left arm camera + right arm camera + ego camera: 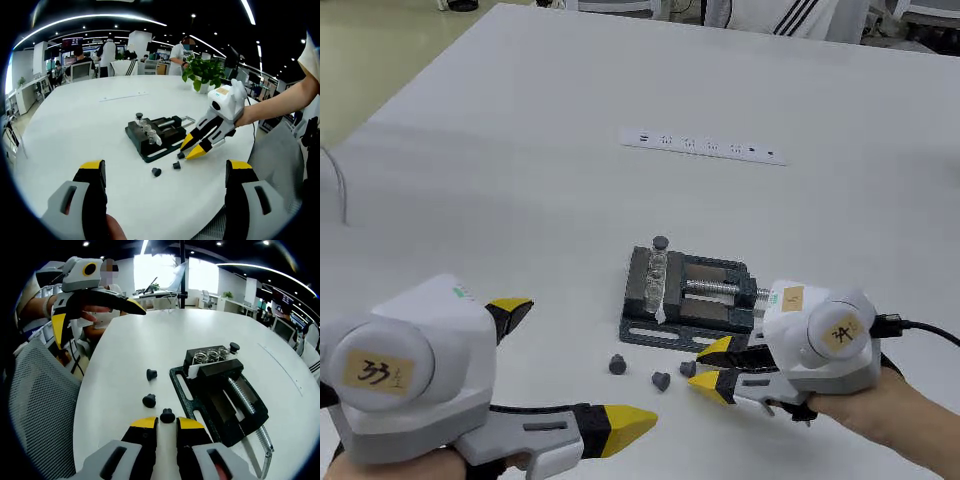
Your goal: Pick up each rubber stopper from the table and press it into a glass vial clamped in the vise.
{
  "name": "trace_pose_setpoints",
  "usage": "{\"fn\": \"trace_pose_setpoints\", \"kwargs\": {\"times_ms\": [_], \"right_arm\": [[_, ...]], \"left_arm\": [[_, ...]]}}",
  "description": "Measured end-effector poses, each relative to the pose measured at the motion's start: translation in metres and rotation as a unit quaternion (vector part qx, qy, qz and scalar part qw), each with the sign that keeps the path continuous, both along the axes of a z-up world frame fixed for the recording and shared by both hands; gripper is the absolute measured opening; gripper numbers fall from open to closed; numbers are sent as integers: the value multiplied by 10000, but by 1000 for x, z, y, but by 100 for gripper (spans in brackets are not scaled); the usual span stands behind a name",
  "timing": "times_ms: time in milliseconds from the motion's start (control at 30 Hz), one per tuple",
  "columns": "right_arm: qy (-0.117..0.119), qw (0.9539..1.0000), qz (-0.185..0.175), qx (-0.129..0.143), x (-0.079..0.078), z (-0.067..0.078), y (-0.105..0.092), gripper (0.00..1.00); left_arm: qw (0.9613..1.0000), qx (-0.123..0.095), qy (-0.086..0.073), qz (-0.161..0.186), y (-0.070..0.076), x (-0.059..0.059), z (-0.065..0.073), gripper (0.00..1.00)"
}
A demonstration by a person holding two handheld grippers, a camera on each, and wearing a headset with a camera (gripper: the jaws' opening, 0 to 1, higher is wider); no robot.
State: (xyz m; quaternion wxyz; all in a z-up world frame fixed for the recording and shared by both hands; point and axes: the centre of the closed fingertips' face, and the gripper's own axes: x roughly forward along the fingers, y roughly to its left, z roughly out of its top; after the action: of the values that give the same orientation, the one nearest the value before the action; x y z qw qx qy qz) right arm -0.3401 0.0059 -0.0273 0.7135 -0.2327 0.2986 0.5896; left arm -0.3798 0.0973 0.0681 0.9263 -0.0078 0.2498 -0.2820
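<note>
Left gripper (588,362) jaws wide, right gripper (700,367) jaws narrow; 3 stoppers (617,364) loose, 1 plugging a vial (658,266).

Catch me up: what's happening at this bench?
A person works two handheld grippers. The right gripper, jaws slightly apart, is low at the table, just short of one of three loose stoppers, holding nothing. The left gripper hovers wide open, empty. In the vise, one fitted stopper tops the row's far end; the other vials look unplugged.
</note>
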Motion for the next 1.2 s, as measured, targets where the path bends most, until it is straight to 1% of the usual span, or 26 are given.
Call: {"fn": "trace_pose_setpoints", "kwargs": {"times_ms": [500,600,667,733,767,833,933,967,1000,1033,1133,1200], "right_arm": [[-24,10000,-53,37,1,3,1,7],[-32,10000,-42,60,0,6,1,7],[22,10000,-32,69,-1,7,1,7],[28,10000,-23,82,0,8,0,7],[62,9999,-24,105,1,10,0,7],[51,9999,12,117,0,16,0,6],[46,9999,140,68,-1,23,-1,6],[35,9998,183,37,-1,25,-2,6],[11,9997,246,-4,-1,27,-3,6],[-101,9994,340,-57,0,31,-4,6],[-145,9988,451,-144,1,41,-6,6],[-222,9976,612,-220,1,49,-7,6]], "left_arm": [[10000,-5,12,-51,-6,-3,-1,99],[10000,-22,17,-20,-5,-4,-1,99],[10000,-16,25,-15,-4,-4,-2,99],[10000,7,34,-30,-5,-4,-3,99],[10000,16,24,-39,-5,-4,-2,99],[10000,27,19,-35,-4,-4,-2,99],[10000,19,7,-63,-6,-3,-2,99],[9999,13,6,-116,-7,-4,-1,96],[9999,-43,-33,-153,-9,-3,1,91],[9998,-83,-68,-168,-10,-3,3,89],[9997,-71,-149,-185,-13,0,6,89],[9993,-56,-254,-261,-15,2,8,86]]}}
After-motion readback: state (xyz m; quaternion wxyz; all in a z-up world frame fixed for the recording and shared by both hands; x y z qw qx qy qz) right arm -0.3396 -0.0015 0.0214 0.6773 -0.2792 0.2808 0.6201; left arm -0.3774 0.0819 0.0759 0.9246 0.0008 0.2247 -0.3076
